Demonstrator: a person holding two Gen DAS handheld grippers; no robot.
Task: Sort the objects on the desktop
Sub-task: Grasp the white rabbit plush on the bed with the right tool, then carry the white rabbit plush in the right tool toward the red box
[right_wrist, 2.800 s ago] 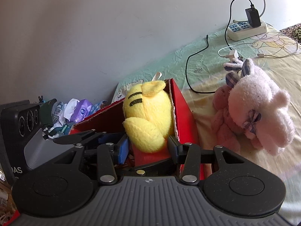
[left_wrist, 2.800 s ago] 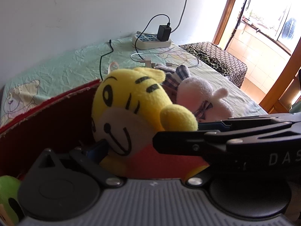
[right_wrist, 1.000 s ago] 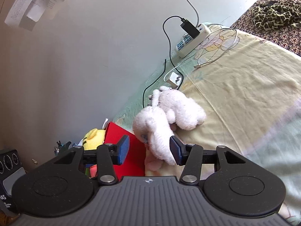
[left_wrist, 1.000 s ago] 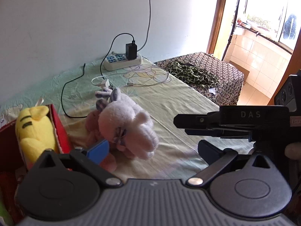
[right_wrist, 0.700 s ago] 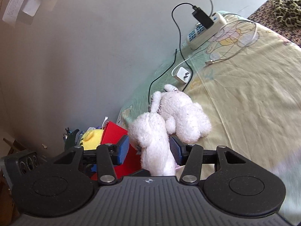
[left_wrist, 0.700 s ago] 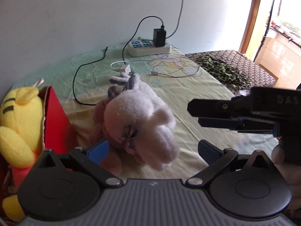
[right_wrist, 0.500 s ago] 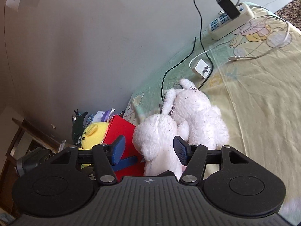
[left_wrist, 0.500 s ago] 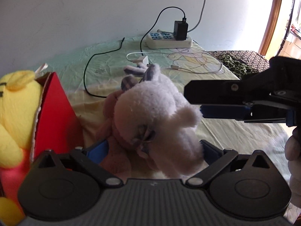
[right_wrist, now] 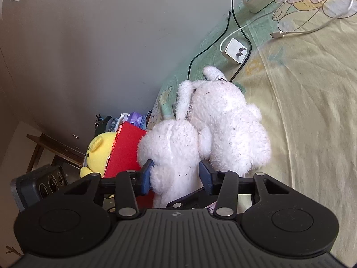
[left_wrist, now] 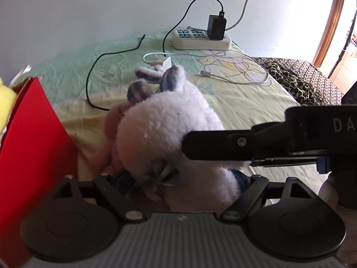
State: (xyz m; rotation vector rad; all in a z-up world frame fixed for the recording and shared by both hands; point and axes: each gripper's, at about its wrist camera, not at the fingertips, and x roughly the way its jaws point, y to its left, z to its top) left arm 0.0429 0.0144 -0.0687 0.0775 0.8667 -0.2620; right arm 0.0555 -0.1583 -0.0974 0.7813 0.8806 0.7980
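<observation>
A white plush rabbit (left_wrist: 165, 120) with plaid ears lies on the yellow-green sheet, leaning on a pale pink plush (left_wrist: 112, 120). My left gripper (left_wrist: 183, 178) is open, one blue pad on each side of the rabbit's lower part. My right gripper (right_wrist: 176, 174) has its pads pressed against both sides of the white rabbit (right_wrist: 174, 147); its black finger (left_wrist: 223, 145) crosses in from the right in the left wrist view. The pale pink plush (right_wrist: 227, 122) lies just behind. A red box (left_wrist: 33, 147) at the left holds a yellow plush (right_wrist: 98, 149).
A white power strip (left_wrist: 200, 38) with a black adapter stands by the wall. A white charger (right_wrist: 236, 51) and loose cables lie behind the plushes. A leopard-print cloth (left_wrist: 290, 78) lies at the far right. A hand (left_wrist: 330, 189) holds the right gripper.
Both grippers left the red box and the yellow plush and moved onto the white rabbit. The right gripper's pads have narrowed onto it over the last half second.
</observation>
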